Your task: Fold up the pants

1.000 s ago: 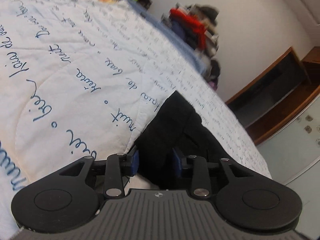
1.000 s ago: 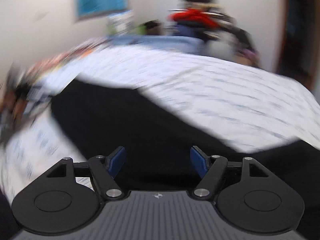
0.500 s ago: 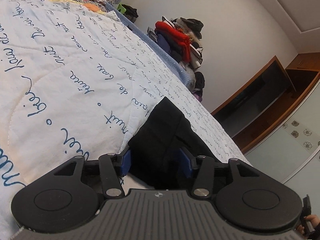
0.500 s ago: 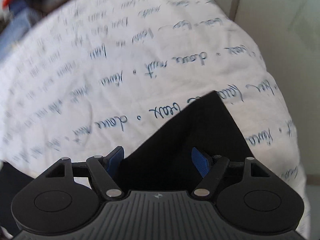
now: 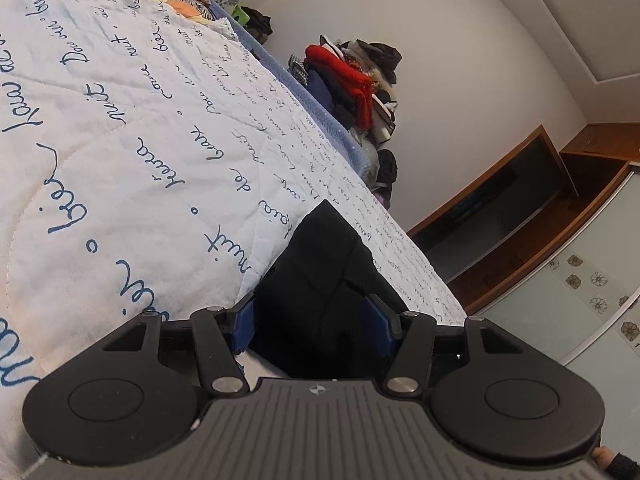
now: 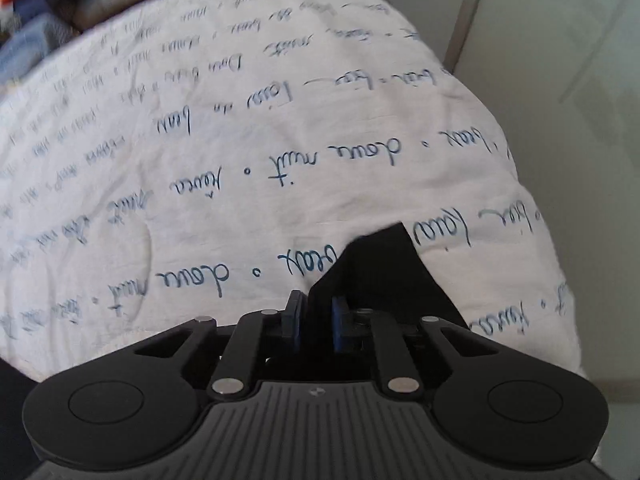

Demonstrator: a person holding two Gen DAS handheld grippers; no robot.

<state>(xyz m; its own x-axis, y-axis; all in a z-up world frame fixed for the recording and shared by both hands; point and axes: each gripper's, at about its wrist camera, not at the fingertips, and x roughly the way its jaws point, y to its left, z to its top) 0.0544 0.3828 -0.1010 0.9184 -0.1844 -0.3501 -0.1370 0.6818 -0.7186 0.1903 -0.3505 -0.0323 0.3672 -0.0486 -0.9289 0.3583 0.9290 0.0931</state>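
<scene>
Black pants (image 5: 324, 280) lie on a white quilt with blue handwriting (image 5: 120, 152). In the left wrist view a bunched fold of them sits between the blue pads of my left gripper (image 5: 312, 320), whose jaws stand wide apart around the cloth without pinching it. In the right wrist view my right gripper (image 6: 316, 316) is shut on a corner of the pants (image 6: 384, 272), its blue pads close together with the cloth edge between them. The rest of the pants is hidden below both grippers.
The quilt (image 6: 240, 140) covers a bed. A pile of clothes with a red garment (image 5: 352, 76) stands past the bed's far edge. A wooden cabinet (image 5: 520, 208) and pale wardrobe doors (image 5: 580, 292) are on the right. The bed's edge (image 6: 532, 184) drops off on the right.
My right gripper swung from over the spread pants to their corner and closed its jaws on it. My left gripper's jaws opened wider around the fold.
</scene>
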